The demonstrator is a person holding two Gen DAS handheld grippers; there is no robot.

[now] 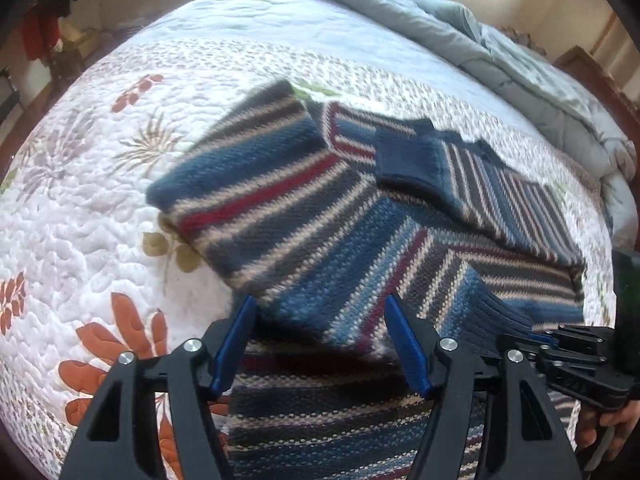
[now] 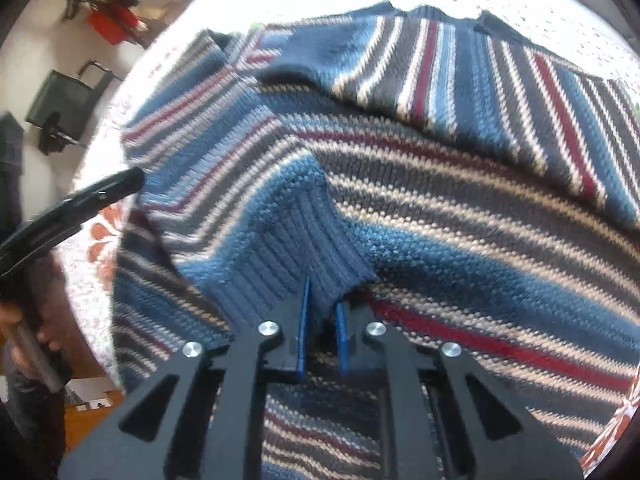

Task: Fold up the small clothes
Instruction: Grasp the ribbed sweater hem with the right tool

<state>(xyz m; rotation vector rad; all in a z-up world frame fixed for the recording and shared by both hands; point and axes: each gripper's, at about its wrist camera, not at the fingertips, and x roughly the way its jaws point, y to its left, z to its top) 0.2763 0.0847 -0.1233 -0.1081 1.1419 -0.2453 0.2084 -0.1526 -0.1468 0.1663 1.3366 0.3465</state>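
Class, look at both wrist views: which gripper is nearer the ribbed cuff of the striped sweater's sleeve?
Right. The right gripper has its jaws shut on the ribbed cuff; the left gripper hangs open beside it over the striped sweater.

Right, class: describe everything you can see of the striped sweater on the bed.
The striped sweater is a chunky knit in blue, grey, cream and dark red bands, with ribbed navy cuffs. It lies on a floral quilted bedspread, both sleeves folded inward across the body. The right gripper is shut on the ribbed cuff of one sleeve. The left gripper is open over the sweater's near edge, with knit between its fingers but not pinched.
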